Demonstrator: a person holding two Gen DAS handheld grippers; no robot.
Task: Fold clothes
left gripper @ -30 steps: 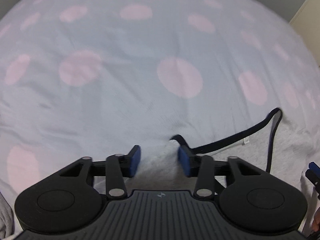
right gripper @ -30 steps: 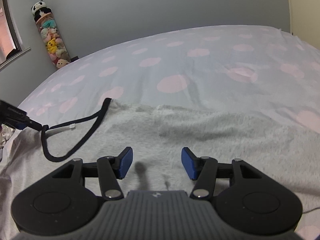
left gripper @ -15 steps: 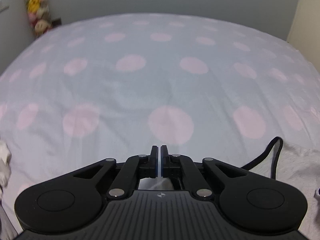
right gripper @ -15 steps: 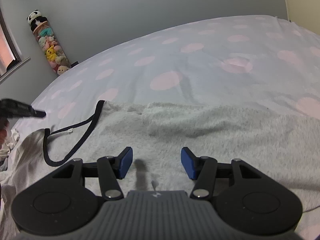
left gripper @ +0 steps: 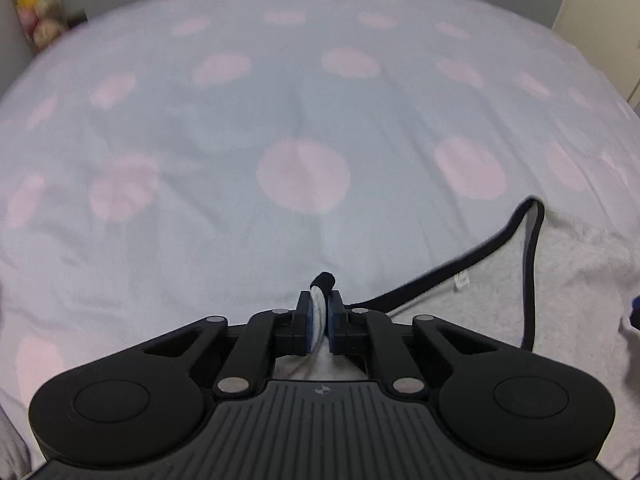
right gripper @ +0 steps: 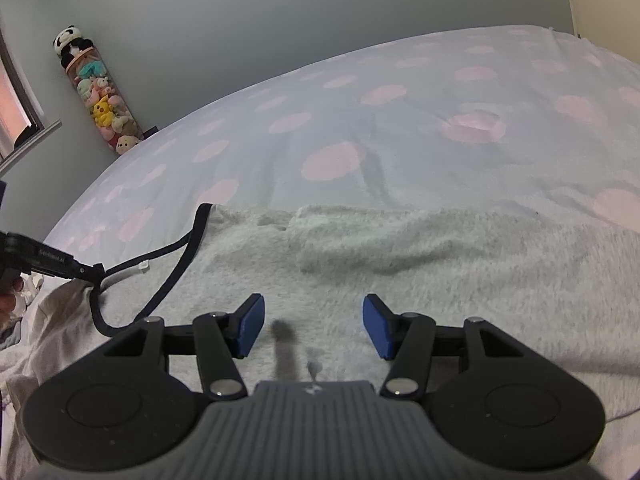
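Grey fleece garment (right gripper: 420,264) w/ black trim (left gripper: 532,264) lies flat on pink-dotted bedspread (left gripper: 280,120). Left gripper (left gripper: 319,312) pinches garment's trimmed edge btwn its 2 blue pads. Right gripper (right gripper: 313,326) hovers over fleece, pads spread wide, gripping nothing. Plush-toy tube (right gripper: 100,96) stands by wall.

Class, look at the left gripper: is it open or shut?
Shut. The left gripper has its blue pads pressed onto a pinch of the grey garment, whose black-trimmed edge sticks out above them.
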